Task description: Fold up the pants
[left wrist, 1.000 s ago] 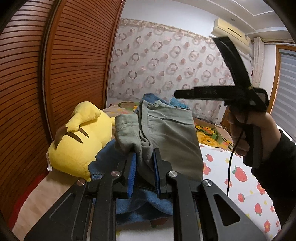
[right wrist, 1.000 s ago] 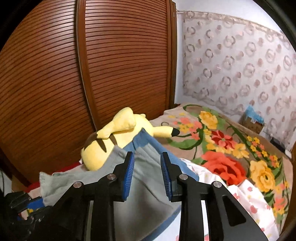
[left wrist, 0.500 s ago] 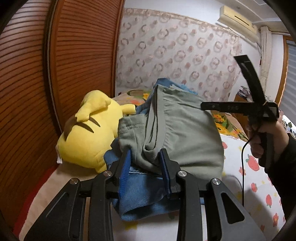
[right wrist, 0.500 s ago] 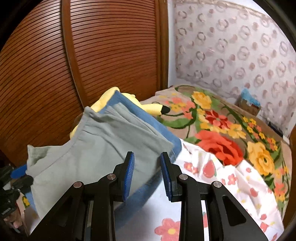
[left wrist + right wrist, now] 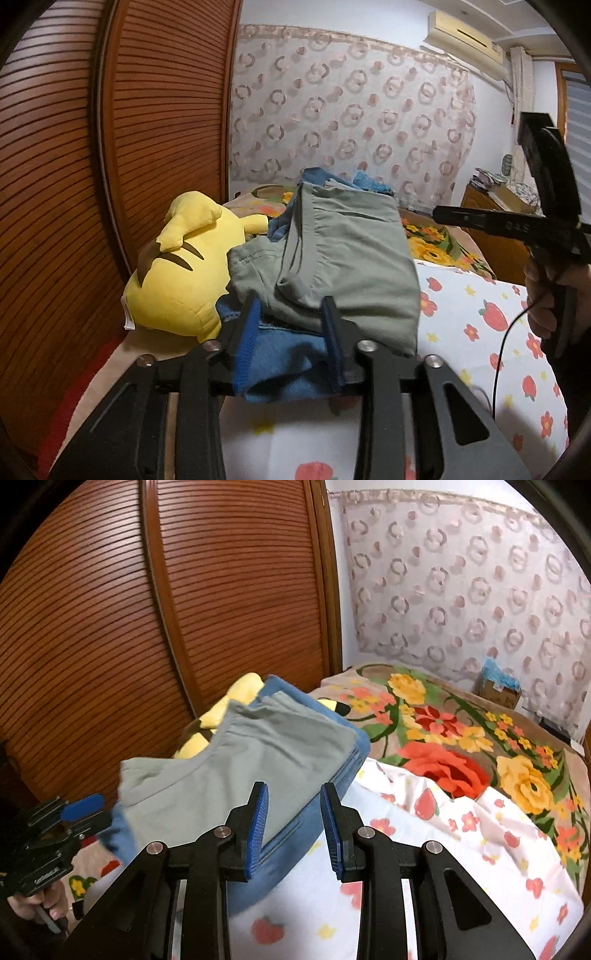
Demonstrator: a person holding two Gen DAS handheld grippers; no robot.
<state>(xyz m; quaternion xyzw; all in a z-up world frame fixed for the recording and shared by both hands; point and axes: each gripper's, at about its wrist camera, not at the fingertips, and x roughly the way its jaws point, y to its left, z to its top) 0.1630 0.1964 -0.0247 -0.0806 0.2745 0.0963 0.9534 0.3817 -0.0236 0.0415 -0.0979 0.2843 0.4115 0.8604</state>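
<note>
Left tool (image 5: 290, 325): jaws have just been opening and stand apart; a fold of the grey-green pants (image 5: 347, 258) lies between the blue pads, not pinched.
Right tool (image 5: 293, 821): jaws parted, nothing gripped; the pile's edge sits just behind them.
Pants: folded, on top of blue jeans (image 5: 295, 834), on the bed (image 5: 424, 849).
Jeans: folded underneath, on the strawberry-print sheet (image 5: 480, 317).
Yellow plush toy (image 5: 177, 273): touching the pile, beside the slatted wooden wardrobe door (image 5: 221, 590).
</note>
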